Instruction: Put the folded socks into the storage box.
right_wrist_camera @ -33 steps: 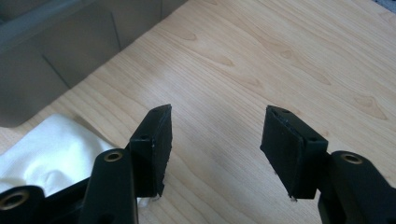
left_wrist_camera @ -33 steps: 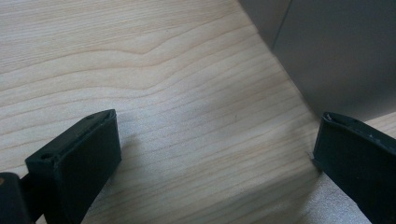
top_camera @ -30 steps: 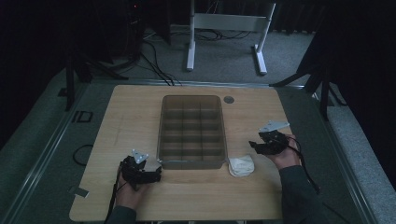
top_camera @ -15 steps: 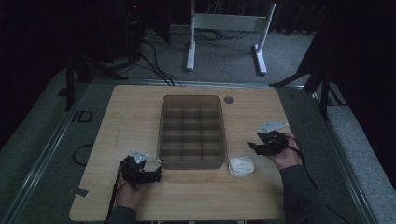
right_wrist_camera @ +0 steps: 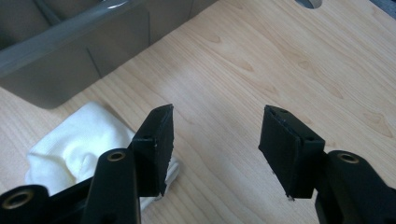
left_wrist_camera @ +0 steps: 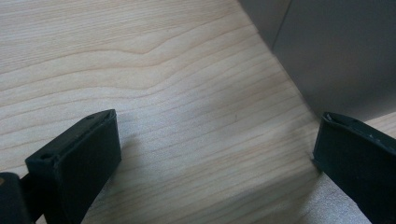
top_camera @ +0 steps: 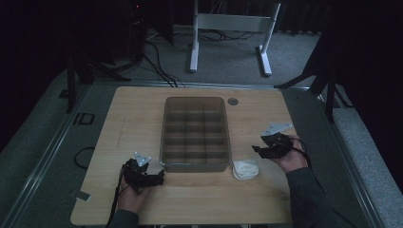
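High view dim, murky, surroundings near black; surface faintly lit. Gripper views brighter, evenly lit, wood grain sharp; soft shadows beneath slightly blurred jaws.

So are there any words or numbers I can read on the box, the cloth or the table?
"ID": pale marks that look like these letters, on the floor mat left of the table; the reading is unsure.
Divided bin: no writing to read.
White cloth: no writing to read.
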Available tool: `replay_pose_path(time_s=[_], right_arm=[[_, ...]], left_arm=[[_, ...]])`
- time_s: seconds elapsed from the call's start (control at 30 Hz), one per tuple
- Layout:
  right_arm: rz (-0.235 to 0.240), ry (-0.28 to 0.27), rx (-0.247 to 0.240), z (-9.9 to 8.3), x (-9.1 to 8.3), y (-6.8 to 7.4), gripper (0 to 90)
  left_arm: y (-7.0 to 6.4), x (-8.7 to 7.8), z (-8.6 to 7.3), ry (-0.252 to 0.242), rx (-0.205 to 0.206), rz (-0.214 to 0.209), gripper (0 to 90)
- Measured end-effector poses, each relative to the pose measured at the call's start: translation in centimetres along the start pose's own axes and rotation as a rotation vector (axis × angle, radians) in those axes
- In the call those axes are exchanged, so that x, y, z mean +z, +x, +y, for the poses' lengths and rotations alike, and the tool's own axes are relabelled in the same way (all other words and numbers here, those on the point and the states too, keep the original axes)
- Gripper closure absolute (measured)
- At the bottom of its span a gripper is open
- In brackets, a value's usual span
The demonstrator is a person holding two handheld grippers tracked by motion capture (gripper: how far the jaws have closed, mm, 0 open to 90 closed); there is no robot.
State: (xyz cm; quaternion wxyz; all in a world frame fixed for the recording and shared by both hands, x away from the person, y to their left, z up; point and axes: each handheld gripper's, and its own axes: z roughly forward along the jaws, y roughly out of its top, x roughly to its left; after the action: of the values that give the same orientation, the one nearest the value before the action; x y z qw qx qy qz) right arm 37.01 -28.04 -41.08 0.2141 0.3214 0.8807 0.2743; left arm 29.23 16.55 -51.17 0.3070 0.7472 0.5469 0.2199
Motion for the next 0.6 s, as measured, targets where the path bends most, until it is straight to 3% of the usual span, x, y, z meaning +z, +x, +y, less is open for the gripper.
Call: replay_pose_path(time_s=[0.6], right_arm=[[0.025, 0.037, -0.056, 0.65, -0.45, 0.32, 45.3]], left_arm=[[0.0, 0.01, 0.0, -0.001, 0.0, 0.001, 1.0]])
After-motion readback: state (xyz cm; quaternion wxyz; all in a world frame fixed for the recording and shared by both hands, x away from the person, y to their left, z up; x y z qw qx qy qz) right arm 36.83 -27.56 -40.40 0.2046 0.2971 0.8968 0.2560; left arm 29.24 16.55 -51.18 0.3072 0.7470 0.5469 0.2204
